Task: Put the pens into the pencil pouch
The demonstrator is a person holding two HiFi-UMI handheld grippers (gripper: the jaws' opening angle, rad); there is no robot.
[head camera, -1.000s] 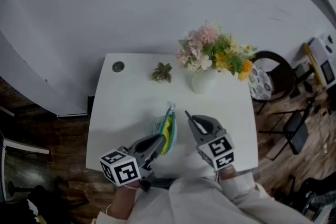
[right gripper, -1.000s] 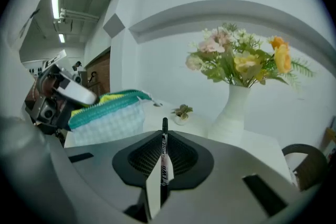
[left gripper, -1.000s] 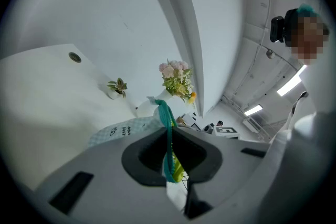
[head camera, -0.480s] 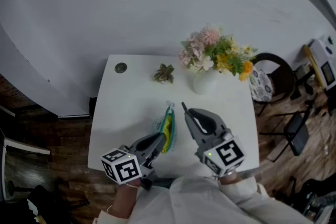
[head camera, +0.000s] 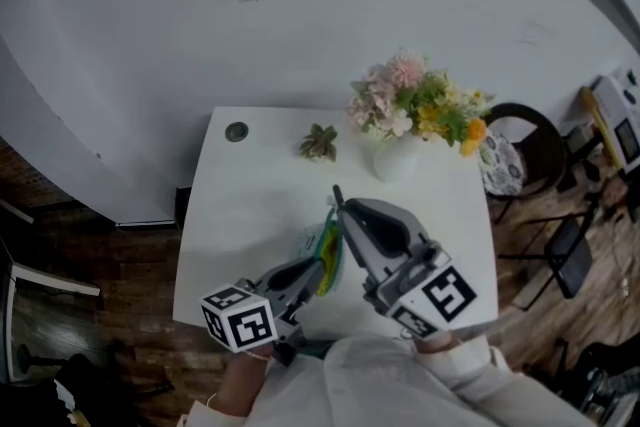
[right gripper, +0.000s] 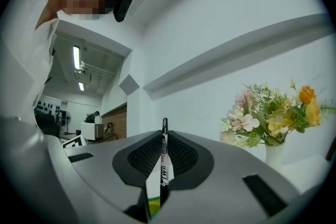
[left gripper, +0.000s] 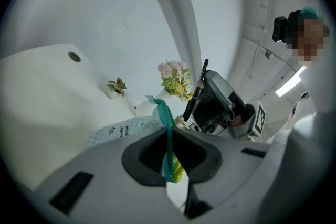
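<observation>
Pen (right gripper: pixel 162 165): clamped in the closed right tongs (head camera: pixel 348 211), tip poking past them, on the near side of the flower vase (head camera: pixel 395 158).
Pencil pouch (left gripper: pixel 123 129): on the bench (head camera: pixel 250 185), nearer than the vase and to its left; left tongs (left gripper: pixel 169 135) pinch its teal zip edge.
Change: the right tongs have lifted and tilted up within the last second, bringing the pen beside the pouch's mouth; the left tongs kept still.
Meaning: insertion looks close; the pen is not yet inside.
Writing: "TWI" on the pen's barrel; the pouch's dark print is too small to read.
</observation>
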